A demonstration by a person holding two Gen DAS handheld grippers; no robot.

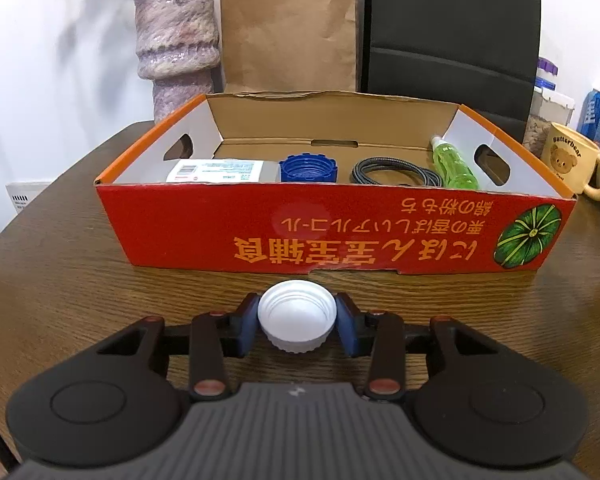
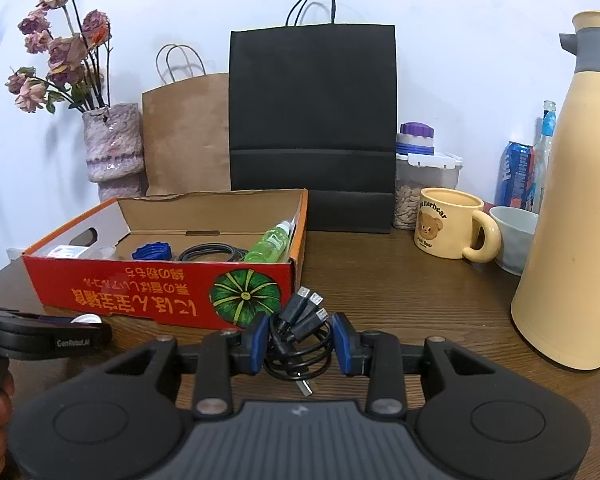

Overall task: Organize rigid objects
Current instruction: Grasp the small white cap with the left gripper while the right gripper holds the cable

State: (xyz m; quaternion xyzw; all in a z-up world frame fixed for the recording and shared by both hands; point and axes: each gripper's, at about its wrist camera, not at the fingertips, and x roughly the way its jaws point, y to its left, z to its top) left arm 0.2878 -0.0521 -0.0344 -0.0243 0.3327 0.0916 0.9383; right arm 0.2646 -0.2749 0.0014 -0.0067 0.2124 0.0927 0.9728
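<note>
Left gripper [image 1: 296,326] clamps a white cap [image 1: 296,320] on the table [image 1: 80,280], just before the red box [image 1: 332,232]. Right gripper [image 2: 300,344] pinches a coiled black cable [image 2: 298,336] off the box's near right corner, angled slightly downward.

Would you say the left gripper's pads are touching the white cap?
Touching. In the left wrist view, both blue pads of the left gripper press against opposite sides of the white cap, with no gap visible.
</note>
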